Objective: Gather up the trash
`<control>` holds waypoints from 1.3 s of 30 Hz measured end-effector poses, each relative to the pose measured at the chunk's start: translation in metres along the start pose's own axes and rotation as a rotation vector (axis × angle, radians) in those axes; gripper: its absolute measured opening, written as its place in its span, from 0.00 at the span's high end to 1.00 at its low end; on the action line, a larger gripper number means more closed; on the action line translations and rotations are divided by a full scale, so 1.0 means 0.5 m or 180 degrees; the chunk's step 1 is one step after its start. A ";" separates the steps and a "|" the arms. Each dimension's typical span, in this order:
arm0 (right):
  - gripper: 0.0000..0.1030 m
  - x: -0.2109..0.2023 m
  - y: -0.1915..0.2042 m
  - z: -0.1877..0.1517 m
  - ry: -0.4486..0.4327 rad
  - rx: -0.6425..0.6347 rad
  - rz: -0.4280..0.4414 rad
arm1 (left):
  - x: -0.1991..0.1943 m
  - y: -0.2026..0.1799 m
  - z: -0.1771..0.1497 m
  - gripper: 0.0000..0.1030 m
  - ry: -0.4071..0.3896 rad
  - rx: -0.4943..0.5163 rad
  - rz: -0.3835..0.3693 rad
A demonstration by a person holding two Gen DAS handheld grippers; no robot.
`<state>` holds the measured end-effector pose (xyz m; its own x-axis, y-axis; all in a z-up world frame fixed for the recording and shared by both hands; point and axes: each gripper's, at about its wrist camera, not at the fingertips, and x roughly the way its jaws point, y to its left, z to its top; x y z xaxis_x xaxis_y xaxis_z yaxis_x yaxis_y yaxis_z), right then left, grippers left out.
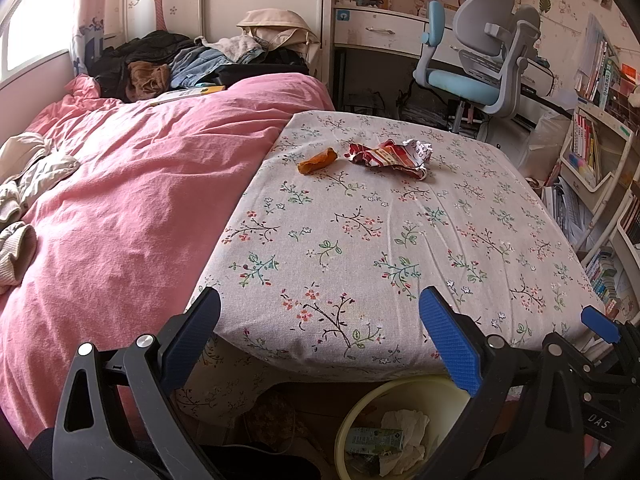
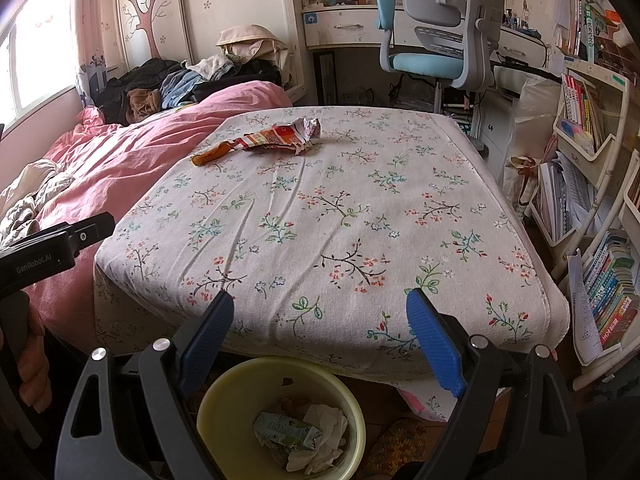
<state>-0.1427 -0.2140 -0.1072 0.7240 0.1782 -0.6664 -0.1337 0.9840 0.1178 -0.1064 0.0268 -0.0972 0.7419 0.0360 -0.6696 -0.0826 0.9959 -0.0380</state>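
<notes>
Your left gripper (image 1: 320,320) and right gripper (image 2: 320,322) gape empty | yellow bin (image 2: 224,396) below fingertips | floral table (image 2: 320,220) ahead | far beyond fingers: crumpled wrapper (image 2: 280,138) lying crosswise, orange scrap (image 2: 208,156) at its left end | pink bed (image 1: 140,180) left | desk chair (image 2: 436,28) behind.

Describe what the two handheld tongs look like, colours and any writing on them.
Both the left tongs and the right tongs have black plastic frames with cut-out openings, silver rivets at the pivots, and textured blue pads on the fingers. The left unit's black body reads GenRobot.AI in the right wrist view. Part of a bare hand grips its handle.
</notes>
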 end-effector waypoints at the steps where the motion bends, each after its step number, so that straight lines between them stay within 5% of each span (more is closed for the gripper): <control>1: 0.18 0.000 0.000 0.000 -0.0001 0.0000 0.0000 | 0.000 0.000 0.000 0.07 -0.0002 -0.0001 0.0000; 11: 0.18 -0.001 0.000 0.001 -0.0010 0.0006 0.0003 | 0.001 0.003 0.004 0.07 -0.0002 -0.0016 -0.0018; 20: 0.18 0.011 -0.003 0.045 -0.0030 0.0104 0.0218 | 0.035 0.114 0.130 0.07 -0.0042 -0.0264 -0.0105; 34: 0.18 0.202 0.013 0.238 0.0113 0.0379 0.0659 | 0.262 0.116 0.278 0.07 0.0191 0.0053 -0.0030; 39: 0.18 0.295 0.015 0.300 0.0125 0.0322 0.0555 | 0.356 0.072 0.301 0.09 0.0297 0.0308 -0.0033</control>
<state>0.0645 -0.1796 -0.0943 0.6687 0.3474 -0.6574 -0.1846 0.9340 0.3058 0.1227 0.0815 -0.1063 0.6770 0.0221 -0.7357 -0.0072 0.9997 0.0234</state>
